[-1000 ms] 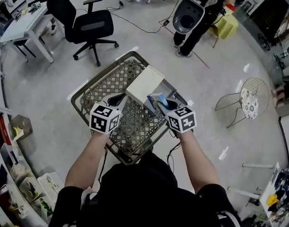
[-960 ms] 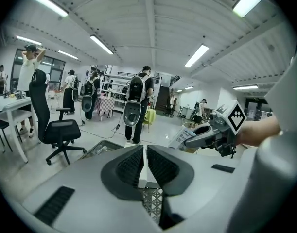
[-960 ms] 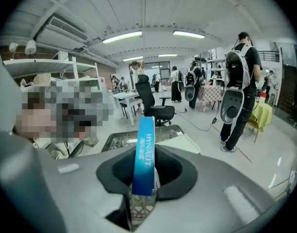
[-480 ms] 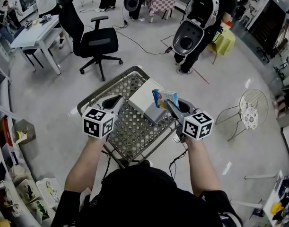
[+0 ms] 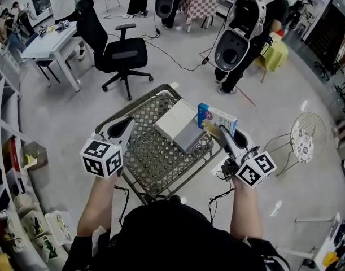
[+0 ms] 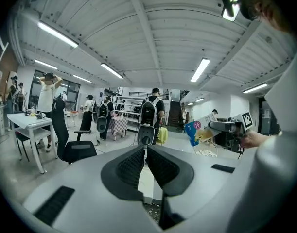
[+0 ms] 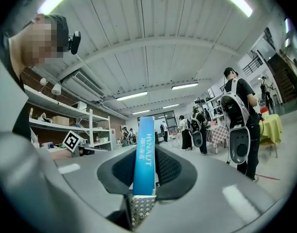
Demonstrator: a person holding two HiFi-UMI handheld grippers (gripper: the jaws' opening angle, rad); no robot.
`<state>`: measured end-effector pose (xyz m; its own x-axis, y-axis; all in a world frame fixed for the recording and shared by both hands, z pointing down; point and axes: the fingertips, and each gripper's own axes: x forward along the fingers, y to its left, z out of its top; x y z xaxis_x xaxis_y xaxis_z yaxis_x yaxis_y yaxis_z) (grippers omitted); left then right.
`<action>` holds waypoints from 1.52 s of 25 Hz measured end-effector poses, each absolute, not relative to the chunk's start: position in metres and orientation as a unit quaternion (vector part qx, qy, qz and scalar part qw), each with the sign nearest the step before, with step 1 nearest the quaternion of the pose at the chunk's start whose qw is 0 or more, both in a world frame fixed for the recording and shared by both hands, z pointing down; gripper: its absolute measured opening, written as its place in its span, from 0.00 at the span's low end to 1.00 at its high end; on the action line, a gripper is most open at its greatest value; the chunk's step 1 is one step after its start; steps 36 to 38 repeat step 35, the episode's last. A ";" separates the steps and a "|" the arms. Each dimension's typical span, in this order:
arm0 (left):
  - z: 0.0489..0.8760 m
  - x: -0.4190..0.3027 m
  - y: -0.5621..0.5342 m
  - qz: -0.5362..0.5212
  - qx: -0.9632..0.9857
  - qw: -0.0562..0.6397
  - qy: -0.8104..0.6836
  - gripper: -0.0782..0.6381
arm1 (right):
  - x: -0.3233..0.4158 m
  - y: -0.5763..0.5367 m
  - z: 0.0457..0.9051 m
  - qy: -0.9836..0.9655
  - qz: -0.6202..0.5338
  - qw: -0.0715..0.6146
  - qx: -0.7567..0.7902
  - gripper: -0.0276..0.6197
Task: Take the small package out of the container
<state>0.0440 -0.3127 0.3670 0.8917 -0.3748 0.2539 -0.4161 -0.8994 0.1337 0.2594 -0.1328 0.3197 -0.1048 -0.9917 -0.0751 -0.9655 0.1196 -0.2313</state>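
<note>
**Package up in our right gripper**

Our right gripper (image 5: 219, 130) clamps the small package (image 5: 216, 117) edge-on, above the wire basket's (image 5: 152, 160) right rim. Our left gripper (image 5: 126, 126) hovers closed and empty over the left rim. The white container (image 5: 178, 123) lies inside.

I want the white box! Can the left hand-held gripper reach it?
Probably yes: the empty left hand-held gripper is by the cart, nothing between it and the white box.

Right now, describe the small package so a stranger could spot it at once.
Find the wire basket in front of the person. At its right rim, the right gripper pinches the small package in its fingers. Unlike the plain white box lying in the basket, it is blue, printed and held in the air.
</note>
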 end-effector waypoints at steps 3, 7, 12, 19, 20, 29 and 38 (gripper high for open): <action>0.363 0.030 -0.321 0.106 0.965 0.086 -0.226 0.15 | 0.263 -0.126 0.319 0.735 -0.046 0.108 -0.668 0.17; 0.366 0.017 -0.333 0.102 0.959 0.089 -0.248 0.15 | 0.267 -0.125 0.329 0.727 -0.047 0.123 -0.674 0.17; 0.371 0.021 -0.339 0.108 0.958 0.085 -0.252 0.15 | 0.272 -0.128 0.332 0.721 -0.045 0.128 -0.680 0.17; 0.365 0.033 -0.336 0.100 0.961 0.081 -0.246 0.15 | 0.274 -0.132 0.319 0.723 -0.030 0.116 -0.680 0.17; 0.366 0.033 -0.335 0.100 0.961 0.081 -0.246 0.15 | 0.272 -0.133 0.318 0.724 -0.029 0.115 -0.679 0.17; 0.367 0.026 -0.338 0.098 0.959 0.089 -0.249 0.15 | 0.265 -0.138 0.320 0.730 -0.037 0.113 -0.673 0.17; 0.374 0.024 -0.342 0.103 0.960 0.095 -0.242 0.15 | 0.256 -0.147 0.328 0.732 -0.050 0.111 -0.671 0.17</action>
